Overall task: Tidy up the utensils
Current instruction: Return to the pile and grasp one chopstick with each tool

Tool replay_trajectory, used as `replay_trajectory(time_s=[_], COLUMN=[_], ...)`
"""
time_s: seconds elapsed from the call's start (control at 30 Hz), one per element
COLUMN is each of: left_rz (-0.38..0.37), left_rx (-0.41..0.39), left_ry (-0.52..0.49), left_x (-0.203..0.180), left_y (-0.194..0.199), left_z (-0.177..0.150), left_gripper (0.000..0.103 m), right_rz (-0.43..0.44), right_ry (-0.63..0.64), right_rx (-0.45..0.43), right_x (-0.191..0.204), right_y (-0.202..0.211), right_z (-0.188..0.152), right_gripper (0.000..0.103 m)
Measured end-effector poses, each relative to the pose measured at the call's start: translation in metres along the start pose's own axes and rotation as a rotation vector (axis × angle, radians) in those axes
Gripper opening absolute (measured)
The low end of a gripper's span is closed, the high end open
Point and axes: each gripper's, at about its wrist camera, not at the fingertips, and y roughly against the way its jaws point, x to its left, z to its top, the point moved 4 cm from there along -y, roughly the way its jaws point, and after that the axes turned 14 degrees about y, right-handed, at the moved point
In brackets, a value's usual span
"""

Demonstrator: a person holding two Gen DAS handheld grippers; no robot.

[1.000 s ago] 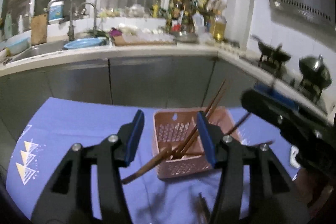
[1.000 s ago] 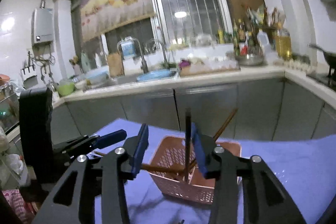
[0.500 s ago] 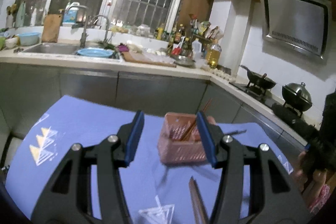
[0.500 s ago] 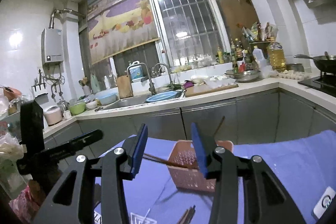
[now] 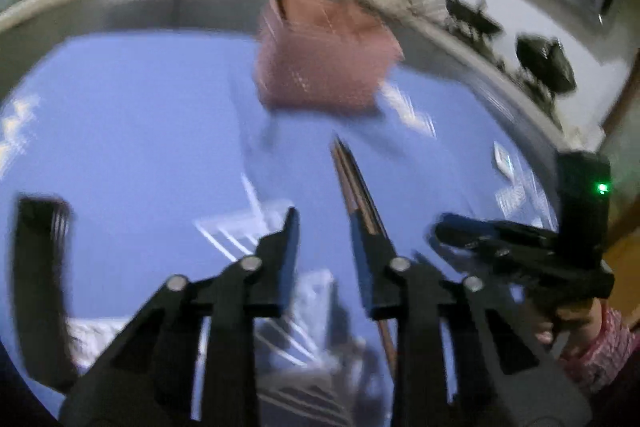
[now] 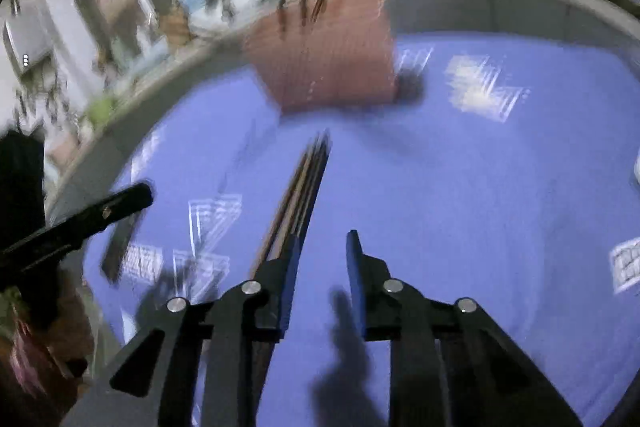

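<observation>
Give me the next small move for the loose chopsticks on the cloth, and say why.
Probably shift the left hand-held gripper slightly right so the bundle of dark wooden chopsticks on the blue tablecloth sits between its closing jaws. Right now the bundle runs along the right blue pad rather than in the gap, with nothing between the pads. The pink plastic basket waits beyond.

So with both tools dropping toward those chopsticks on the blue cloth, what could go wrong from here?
The chopsticks lie beside each tool's finger, not between the closing jaws, so the left tool and right tool may shut on nothing. The two tools are close together and could bump. A nudge might scatter the bundle across the cloth.
</observation>
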Motion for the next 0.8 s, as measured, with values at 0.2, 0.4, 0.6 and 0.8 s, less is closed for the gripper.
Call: replay_trajectory(time_s=[0.2,0.4,0.6,0.8], left_rz=[0.044,0.108,0.157,0.183], left_rx=[0.115,0.133,0.122,0.109], left_ry=[-0.052,-0.057,-0.097,-0.074], left_x=[-0.015,-0.021,-0.030,-0.028], left_y=[-0.038,-0.056,-0.065,-0.072], left_z=[-0.031,-0.035,-0.029,-0.017], left_gripper=[0.023,0.023,0.023,0.020], right_rz=[-0.097,-0.167,-0.170,-0.131], right_ry=[0.146,0.129,0.089,0.065], right_rx=[0.052,0.050,0.058,0.056], right_x=[0.032,0.017,-0.009,-0.013], right_y=[-0.016,-0.018,-0.017,-0.031], right_z=[-0.006,-0.001,-0.001,0.016], right_gripper=[0.024,0.024,0.024,0.024])
